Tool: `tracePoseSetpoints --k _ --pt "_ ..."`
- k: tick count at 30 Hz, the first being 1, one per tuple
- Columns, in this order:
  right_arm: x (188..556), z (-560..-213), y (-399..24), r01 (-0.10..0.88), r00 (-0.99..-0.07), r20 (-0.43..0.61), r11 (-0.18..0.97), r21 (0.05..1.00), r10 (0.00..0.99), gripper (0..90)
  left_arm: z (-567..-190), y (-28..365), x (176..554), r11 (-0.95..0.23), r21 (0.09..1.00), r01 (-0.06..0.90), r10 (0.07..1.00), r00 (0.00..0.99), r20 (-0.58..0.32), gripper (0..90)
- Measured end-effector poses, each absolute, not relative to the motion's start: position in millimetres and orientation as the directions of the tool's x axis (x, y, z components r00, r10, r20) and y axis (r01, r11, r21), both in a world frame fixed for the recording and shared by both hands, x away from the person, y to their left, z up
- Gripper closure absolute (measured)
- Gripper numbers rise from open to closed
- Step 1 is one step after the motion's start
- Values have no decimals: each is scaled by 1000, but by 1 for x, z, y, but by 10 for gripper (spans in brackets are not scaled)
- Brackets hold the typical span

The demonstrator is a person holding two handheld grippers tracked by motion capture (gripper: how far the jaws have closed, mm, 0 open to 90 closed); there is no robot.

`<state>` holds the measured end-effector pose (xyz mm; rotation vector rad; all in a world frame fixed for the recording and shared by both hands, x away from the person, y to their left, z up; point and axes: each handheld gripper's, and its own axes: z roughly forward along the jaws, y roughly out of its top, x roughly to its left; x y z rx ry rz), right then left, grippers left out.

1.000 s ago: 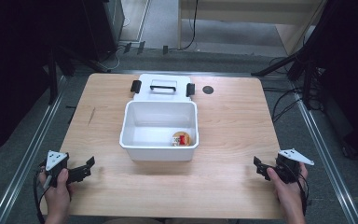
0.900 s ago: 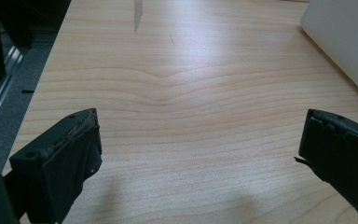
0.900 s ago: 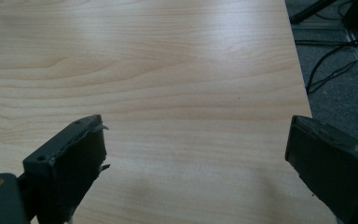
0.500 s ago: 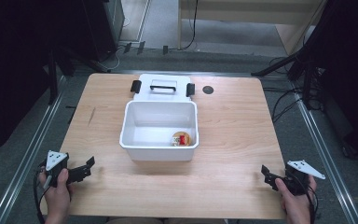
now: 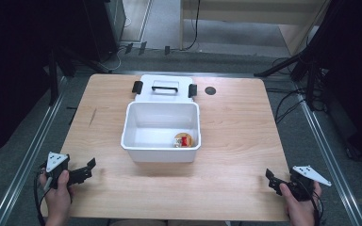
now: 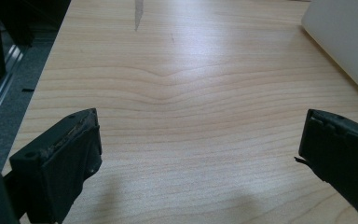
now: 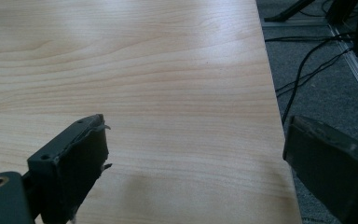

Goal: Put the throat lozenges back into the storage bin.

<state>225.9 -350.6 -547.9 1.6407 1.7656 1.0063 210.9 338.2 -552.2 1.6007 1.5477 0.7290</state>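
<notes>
front strip of table (image 5: 179, 193): free | centre: white bin (image 5: 136, 141), lid (image 5: 165, 87) block passage

A white lid (image 5: 164, 88) with black latches is lying flat on the wooden table (image 5: 235, 132), touching the far wall of the bin; a dark round mark (image 5: 210, 90) is seen just beside it.

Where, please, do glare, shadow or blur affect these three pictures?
High view: surroundings fall dark, the light wooden table evenly lit. Left gripper view: pale glare across the wood, soft shadows beneath the near, blurred jaws. Right gripper view: glare at the top, a shadow patch low down.
</notes>
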Motion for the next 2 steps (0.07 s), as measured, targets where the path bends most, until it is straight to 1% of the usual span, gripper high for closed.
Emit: tracePoseSetpoints --k 2 --pt "226 -548 -350 593 -129 104 -7 805 986 64 -552 339 211 43 839 543 989 98 -114 0"
